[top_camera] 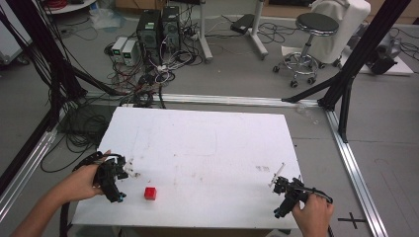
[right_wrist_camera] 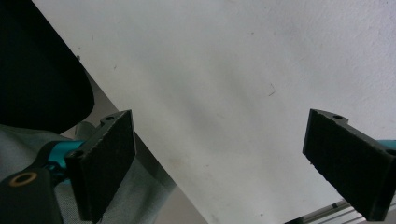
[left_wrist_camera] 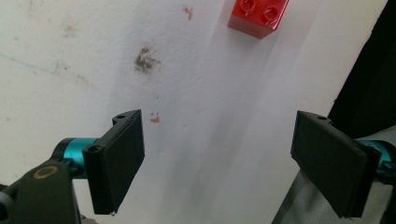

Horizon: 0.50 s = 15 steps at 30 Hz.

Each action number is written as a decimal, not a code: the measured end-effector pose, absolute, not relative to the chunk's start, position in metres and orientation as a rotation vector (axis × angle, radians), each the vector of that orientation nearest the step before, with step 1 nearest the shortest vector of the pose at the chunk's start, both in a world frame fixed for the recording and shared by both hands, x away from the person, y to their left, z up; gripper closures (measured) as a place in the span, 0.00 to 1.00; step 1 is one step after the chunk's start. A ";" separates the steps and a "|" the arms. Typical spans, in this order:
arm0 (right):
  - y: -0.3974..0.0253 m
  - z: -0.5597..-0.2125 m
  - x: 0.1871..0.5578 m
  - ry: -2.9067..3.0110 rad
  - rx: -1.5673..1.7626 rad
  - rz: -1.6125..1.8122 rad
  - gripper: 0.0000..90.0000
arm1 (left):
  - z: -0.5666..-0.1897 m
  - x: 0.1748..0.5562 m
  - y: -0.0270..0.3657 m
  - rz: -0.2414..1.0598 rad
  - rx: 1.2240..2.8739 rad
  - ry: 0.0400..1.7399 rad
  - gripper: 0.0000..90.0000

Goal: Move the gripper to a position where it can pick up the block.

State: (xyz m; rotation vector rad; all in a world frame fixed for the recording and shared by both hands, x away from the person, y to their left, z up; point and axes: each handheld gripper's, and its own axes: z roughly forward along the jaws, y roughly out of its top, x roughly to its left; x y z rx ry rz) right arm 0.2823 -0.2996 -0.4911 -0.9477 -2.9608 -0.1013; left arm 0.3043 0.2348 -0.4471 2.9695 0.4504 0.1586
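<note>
A small red studded brick (top_camera: 150,193) lies on the white table (top_camera: 207,148) near its front edge, left of centre. In the left gripper view the same red brick (left_wrist_camera: 258,17) sits at the top, ahead of the jaws. My left gripper (top_camera: 124,183) is held at the table's front left, a little left of the brick, open with nothing between its pads (left_wrist_camera: 120,158). My right gripper (top_camera: 279,183) is held at the front right corner, also open and empty, its pads (right_wrist_camera: 105,158) wide apart over bare table.
The white board (right_wrist_camera: 224,70) bears faint marks and smudges. Beyond it on the floor are cables, computer towers (top_camera: 158,29), a stool (top_camera: 309,42) and black frame legs (top_camera: 346,84). An aluminium rail (top_camera: 356,168) runs along the right side.
</note>
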 end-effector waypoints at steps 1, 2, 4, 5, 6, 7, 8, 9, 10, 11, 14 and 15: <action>-0.300 -0.491 0.282 -2.960 -0.948 -0.102 0.10 | -0.447 0.305 0.233 0.161 2.976 0.437 0.20; -0.300 -0.491 0.282 -2.959 -0.951 -0.105 0.10 | -0.447 0.305 0.231 0.154 2.979 0.426 0.20; -0.300 -0.491 0.282 -2.962 -0.947 -0.107 0.10 | -0.446 0.306 0.228 0.147 2.999 0.385 0.20; -0.301 -0.491 0.282 -2.964 -0.948 -0.113 0.10 | -0.446 0.306 0.226 0.140 3.000 0.374 0.20; -0.301 -0.491 0.282 -2.960 -0.953 -0.110 0.10 | -0.446 0.306 0.223 0.133 3.003 0.360 0.20; -0.301 -0.491 0.282 -2.961 -0.951 -0.113 0.10 | -0.446 0.307 0.221 0.137 3.014 0.343 0.20; -0.301 -0.491 0.282 -2.957 -0.950 -0.118 0.10 | -0.446 0.308 0.219 0.137 3.026 0.337 0.20; -0.301 -0.491 0.282 -2.954 -0.946 -0.126 0.10 | -0.446 0.308 0.217 0.134 3.034 0.325 0.20; -0.301 -0.492 0.282 -2.960 -0.942 -0.130 0.10 | -0.447 0.309 0.213 0.130 3.042 0.284 0.20; -0.300 -0.491 0.282 -2.955 -0.948 -0.127 0.10 | -0.448 0.309 0.211 0.131 3.045 0.267 0.20; -0.300 -0.491 0.282 -2.963 -0.933 -0.124 0.10 | -0.449 0.309 0.207 0.131 3.051 0.230 0.20; -0.300 -0.491 0.282 -2.961 -0.937 -0.131 0.10 | -0.450 0.309 0.205 0.125 3.057 0.206 0.20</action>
